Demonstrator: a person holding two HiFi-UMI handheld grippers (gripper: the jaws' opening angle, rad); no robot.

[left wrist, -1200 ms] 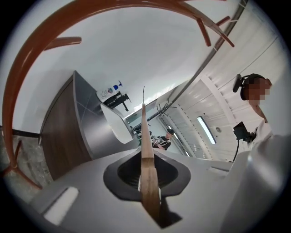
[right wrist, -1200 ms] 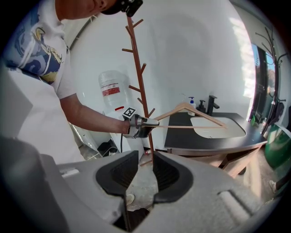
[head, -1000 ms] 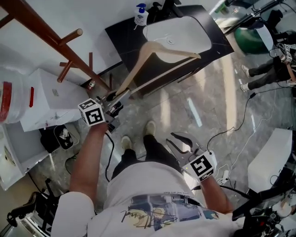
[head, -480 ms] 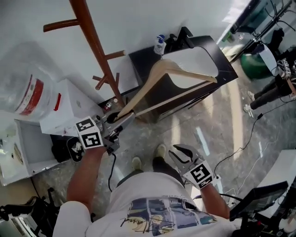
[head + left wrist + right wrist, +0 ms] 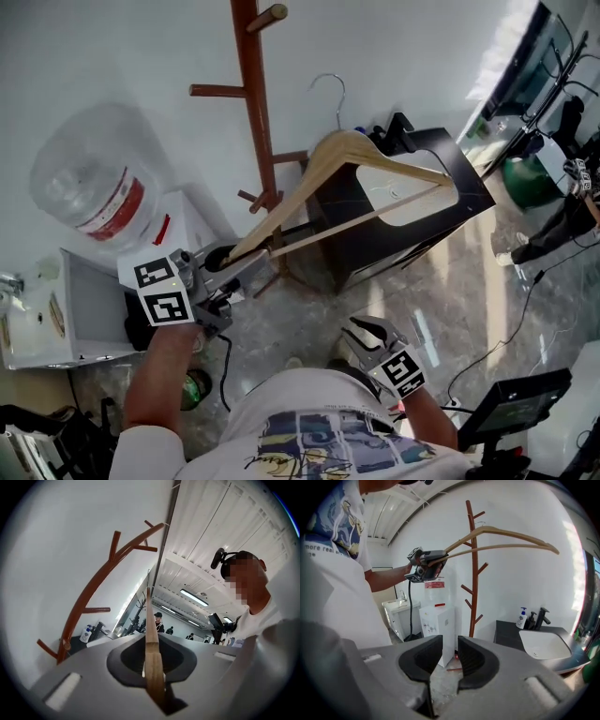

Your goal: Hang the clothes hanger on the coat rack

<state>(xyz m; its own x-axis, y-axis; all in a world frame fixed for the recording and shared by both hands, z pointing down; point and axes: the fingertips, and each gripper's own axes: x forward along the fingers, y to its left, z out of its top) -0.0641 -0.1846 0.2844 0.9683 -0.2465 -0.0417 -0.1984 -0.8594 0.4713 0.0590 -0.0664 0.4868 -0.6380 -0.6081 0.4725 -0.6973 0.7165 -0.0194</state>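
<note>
L gripper is pinching one end of the wooden hanger, jaws pressed tight on the wood, holding it out level. The wire hook points up, just right of the coat rack post, not on any peg. The post and its side peg stand btwn the gripper and the wall. Big water jug sits on a white dispenser left of the rack. Black sink counter is under the hanger's far end. R gripper is low by the person's shirt, jaws a little apart w/ nothing btwn them. Vs 1 s ago: the hanger has come up from over the basin to upper-peg height, closer to the post. R gripper is tucked nearer the body.
</note>
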